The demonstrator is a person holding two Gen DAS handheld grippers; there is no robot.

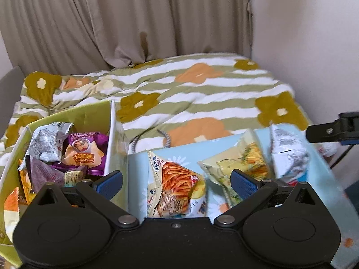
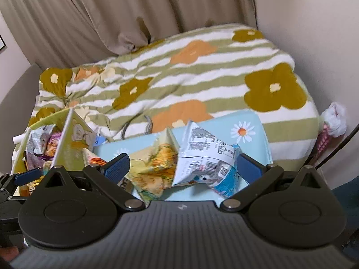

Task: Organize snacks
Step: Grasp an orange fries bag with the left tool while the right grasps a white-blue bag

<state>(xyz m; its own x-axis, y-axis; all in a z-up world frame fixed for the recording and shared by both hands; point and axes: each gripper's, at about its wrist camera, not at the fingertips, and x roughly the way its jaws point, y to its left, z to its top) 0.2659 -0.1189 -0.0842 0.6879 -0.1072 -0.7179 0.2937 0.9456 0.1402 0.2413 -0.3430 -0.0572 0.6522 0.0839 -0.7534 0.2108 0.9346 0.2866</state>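
Two containers sit side by side on a bed covered with a flower-striped quilt (image 1: 202,94). The green box (image 1: 74,114) on the left is well filled: a purple snack packet (image 1: 89,154) lies near its top beside a crumpled silver-grey wrapper (image 1: 47,143), with a dull violet packet (image 1: 44,174) and orange packets (image 1: 13,201) lower down towards the near wall. Its white side wall stands just beside the light blue daisy-print tray (image 1: 323,163), which holds three loose packets. An orange chip-stick packet (image 1: 177,186) lies at the tray's left part, a pale yellow-green packet (image 1: 237,163) in the middle, and a white and blue packet (image 1: 289,154) at the right.

The left gripper (image 1: 177,182) hovers over the boundary between box and tray with its fingers spread wide, holding nothing; the chip-stick packet lies between them below. The right gripper (image 2: 182,168) is also spread wide above the tray (image 2: 258,121), with the white and blue packet (image 2: 208,157) and the pale yellow-green packet (image 2: 154,165) between its blue-padded fingers (image 2: 117,165); whether the pads touch either packet cannot be told. Beige curtains (image 2: 112,11) hang behind the bed.
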